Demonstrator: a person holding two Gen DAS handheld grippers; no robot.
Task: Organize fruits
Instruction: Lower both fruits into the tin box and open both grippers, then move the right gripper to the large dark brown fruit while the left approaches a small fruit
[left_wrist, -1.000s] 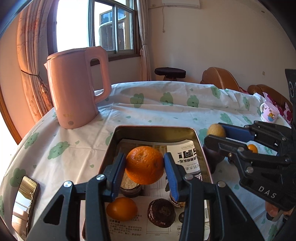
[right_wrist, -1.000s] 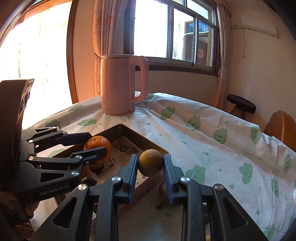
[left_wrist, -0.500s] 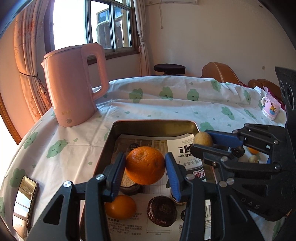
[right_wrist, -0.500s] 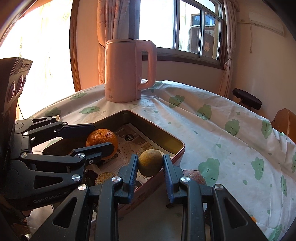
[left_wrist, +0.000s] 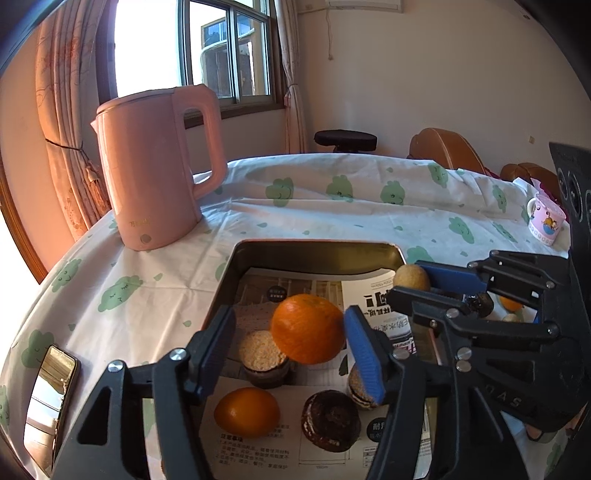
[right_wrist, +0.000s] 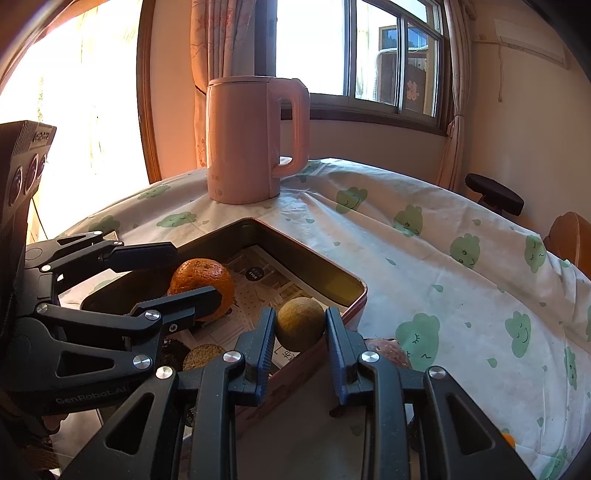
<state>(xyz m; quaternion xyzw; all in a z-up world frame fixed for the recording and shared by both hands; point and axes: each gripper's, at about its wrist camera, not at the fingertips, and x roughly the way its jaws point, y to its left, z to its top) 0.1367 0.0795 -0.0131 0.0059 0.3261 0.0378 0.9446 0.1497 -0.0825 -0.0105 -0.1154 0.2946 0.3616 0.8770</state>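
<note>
Left wrist view: round orange (left_wrist: 307, 328), stem end up, between opening fingers (left_wrist: 364, 354).

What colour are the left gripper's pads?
Blue on the finger pads; the left gripper shows them best in the left wrist view.

Tin (left_wrist: 236, 273) lower centre: front crowded w/ fruit, back strip by far wall free. Kettle (left_wrist: 155, 173) blocks upper left; bench (left_wrist: 332, 218) upper right mostly open; phone (left_wrist: 48, 398) lower left.
</note>
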